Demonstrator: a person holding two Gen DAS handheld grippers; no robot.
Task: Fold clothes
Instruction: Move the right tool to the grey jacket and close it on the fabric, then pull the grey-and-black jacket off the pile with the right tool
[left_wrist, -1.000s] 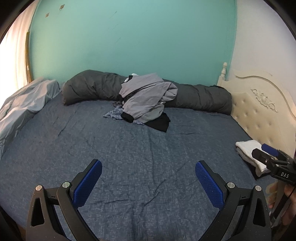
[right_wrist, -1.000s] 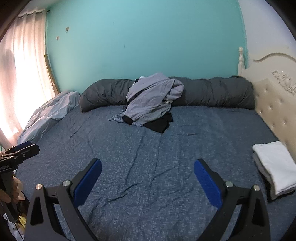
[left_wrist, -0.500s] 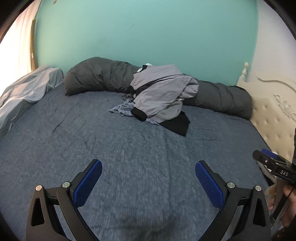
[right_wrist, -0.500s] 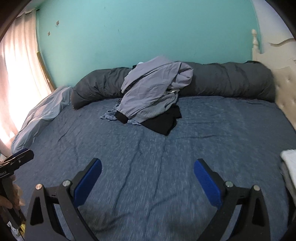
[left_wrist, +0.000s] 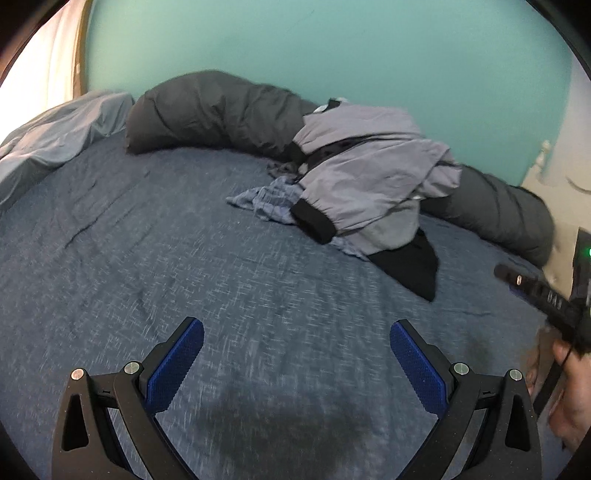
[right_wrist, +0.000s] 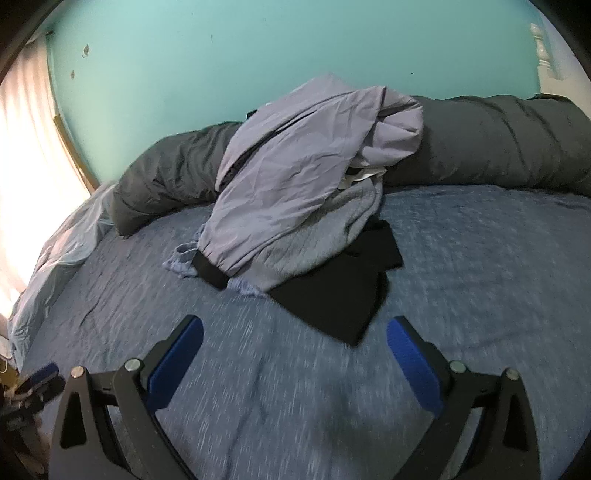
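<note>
- Both grippers, left gripper (left_wrist: 295, 354) and right gripper (right_wrist: 293, 350), have closed in on the clothes pile (right_wrist: 303, 206), jaws spread wide, empty.
- Pile lies against the grey bolster (right_wrist: 498, 144); the first grab looks imminent.

A wide bed (left_wrist: 184, 266) takes up most of the room, covered in a mottled blue sheet (right_wrist: 480, 266) with a few creases. Along its far side, against the teal wall (left_wrist: 332, 48), lies a long dark grey duvet (left_wrist: 218, 110) rolled up like a bolster. A pale blue sheet (left_wrist: 55, 140) is bunched at the left edge by the bright curtain (right_wrist: 26, 147). A cream headboard (left_wrist: 554, 177) stands at the right.
</note>
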